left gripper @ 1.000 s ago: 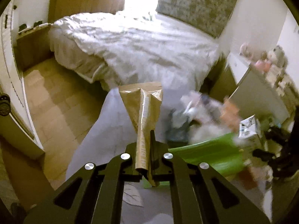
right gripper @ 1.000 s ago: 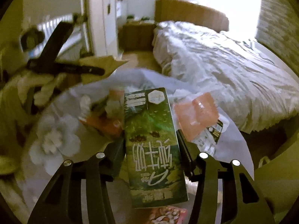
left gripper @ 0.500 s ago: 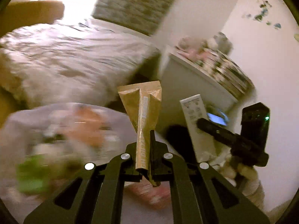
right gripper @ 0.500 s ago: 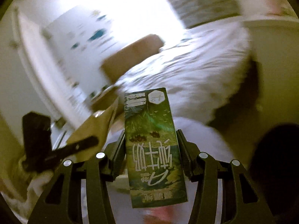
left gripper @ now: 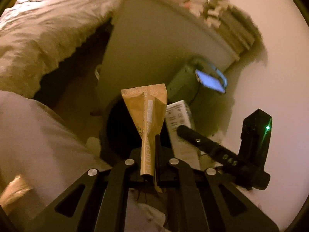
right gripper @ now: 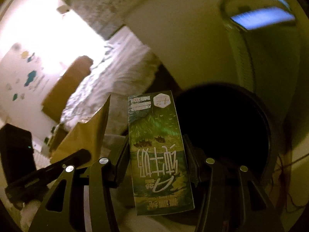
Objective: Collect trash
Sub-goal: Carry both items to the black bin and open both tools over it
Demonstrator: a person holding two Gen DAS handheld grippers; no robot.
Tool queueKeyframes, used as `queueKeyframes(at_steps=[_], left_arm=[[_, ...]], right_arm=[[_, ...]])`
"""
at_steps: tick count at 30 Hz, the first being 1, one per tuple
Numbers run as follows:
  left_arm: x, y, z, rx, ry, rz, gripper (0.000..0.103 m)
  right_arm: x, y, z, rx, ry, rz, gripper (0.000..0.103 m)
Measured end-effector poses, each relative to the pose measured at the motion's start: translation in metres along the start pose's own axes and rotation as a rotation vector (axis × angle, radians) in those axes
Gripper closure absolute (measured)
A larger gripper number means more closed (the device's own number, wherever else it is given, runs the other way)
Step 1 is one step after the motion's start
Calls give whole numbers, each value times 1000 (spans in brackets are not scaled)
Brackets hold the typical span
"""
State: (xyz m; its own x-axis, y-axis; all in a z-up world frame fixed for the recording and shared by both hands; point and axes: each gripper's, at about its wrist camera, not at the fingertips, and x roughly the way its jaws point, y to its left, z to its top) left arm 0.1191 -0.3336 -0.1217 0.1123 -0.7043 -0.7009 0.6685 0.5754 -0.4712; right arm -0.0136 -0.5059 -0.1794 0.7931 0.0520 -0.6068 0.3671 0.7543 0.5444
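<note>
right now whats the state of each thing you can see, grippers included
left gripper: shut on the brown wrapper
brown wrapper: crumpled flat, pinched at its narrow end, sticking forward
right gripper: shut on the milk carton
milk carton: held by its sides, print upside down to the camera
black bin: open on top, dark inside, contents not visible
bed: covered with a rumpled white duvet

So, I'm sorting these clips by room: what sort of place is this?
Most likely a bedroom. A bed with rumpled white bedding fills one side, a wooden headboard stands against the wall, and soft toys sit on a white cabinet.
</note>
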Motion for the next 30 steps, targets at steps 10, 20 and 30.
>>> queueKeyframes(at_steps=[10, 20, 30], left_arm=[[55, -13, -3, 31, 119, 31, 96], [31, -14, -3, 22, 40, 66, 27], [-51, -17, -17, 45, -100, 90, 26]], right_arm=[[24, -25, -11, 61, 61, -49, 50], [17, -10, -5, 54, 46, -63, 28], [-7, 30, 1, -1, 9, -6, 27]])
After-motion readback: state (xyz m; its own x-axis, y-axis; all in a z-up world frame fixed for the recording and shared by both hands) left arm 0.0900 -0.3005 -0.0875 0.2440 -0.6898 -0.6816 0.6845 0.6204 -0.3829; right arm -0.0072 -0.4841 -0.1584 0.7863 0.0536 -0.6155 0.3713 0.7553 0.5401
